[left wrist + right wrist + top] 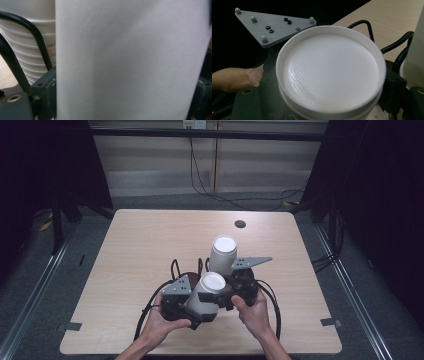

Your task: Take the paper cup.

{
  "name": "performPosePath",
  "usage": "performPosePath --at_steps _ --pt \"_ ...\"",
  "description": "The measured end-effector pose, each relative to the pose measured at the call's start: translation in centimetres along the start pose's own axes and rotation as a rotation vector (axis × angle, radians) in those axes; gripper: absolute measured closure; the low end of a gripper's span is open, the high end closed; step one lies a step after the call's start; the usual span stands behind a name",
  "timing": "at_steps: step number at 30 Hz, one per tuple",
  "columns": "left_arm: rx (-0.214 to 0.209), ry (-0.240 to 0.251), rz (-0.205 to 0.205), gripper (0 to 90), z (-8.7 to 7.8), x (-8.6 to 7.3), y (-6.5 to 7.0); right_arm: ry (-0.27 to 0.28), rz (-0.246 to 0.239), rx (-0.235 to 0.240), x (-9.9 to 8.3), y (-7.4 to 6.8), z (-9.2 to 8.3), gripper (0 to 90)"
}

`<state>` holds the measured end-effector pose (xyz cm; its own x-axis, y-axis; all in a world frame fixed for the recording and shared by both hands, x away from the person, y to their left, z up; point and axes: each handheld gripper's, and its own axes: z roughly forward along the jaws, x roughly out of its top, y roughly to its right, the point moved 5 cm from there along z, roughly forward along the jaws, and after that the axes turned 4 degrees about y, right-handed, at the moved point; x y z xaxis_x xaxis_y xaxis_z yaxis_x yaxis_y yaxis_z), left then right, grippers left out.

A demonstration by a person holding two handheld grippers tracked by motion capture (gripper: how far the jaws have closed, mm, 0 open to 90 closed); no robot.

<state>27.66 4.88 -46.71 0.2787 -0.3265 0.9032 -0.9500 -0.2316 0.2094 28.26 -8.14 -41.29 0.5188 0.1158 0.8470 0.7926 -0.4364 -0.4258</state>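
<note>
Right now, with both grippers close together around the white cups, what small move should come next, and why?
Probably lift the near paper cup slowly up and away from the stack of cups. In the high view it is upside down between the left gripper and right gripper, beside that stack. The left gripper view shows its wall very close, the stack's ribbed rims behind, so separation looks to be under way.

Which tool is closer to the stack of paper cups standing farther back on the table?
Right. The right tool sits close beside the stack of paper cups, at its near right; the left tool is farther off, behind the single cup.
</note>
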Motion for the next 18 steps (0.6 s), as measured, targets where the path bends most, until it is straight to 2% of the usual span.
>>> performPosePath --at_steps 2,8,10,14,17,18 --pt "-0.013 -0.009 -0.004 11.6 -0.02 -0.03 -0.01 -0.005 0.001 0.001 -0.04 -0.02 0.02 22.2" --pt "-0.013 -0.03 0.008 14.9 -0.39 0.16 -0.17 -0.004 0.017 0.013 -0.04 0.05 0.06 21.1" --pt "-0.024 -0.044 0.003 15.6 -0.44 0.04 -0.28 -0.003 0.021 0.0 -0.04 0.14 0.16 19.5" --pt "-0.04 -0.075 -0.004 16.1 -0.37 -0.24 -0.12 -0.017 0.032 -0.001 -0.31 0.35 0.5 17.0" --pt "-0.037 -0.081 0.004 16.1 -0.54 -0.27 0.05 -0.023 0.037 0.005 -0.42 0.37 0.57 14.8" --pt "-0.044 -0.083 -0.004 16.0 -0.62 -0.27 0.11 -0.022 0.035 0.009 -0.41 0.33 0.54 14.8"
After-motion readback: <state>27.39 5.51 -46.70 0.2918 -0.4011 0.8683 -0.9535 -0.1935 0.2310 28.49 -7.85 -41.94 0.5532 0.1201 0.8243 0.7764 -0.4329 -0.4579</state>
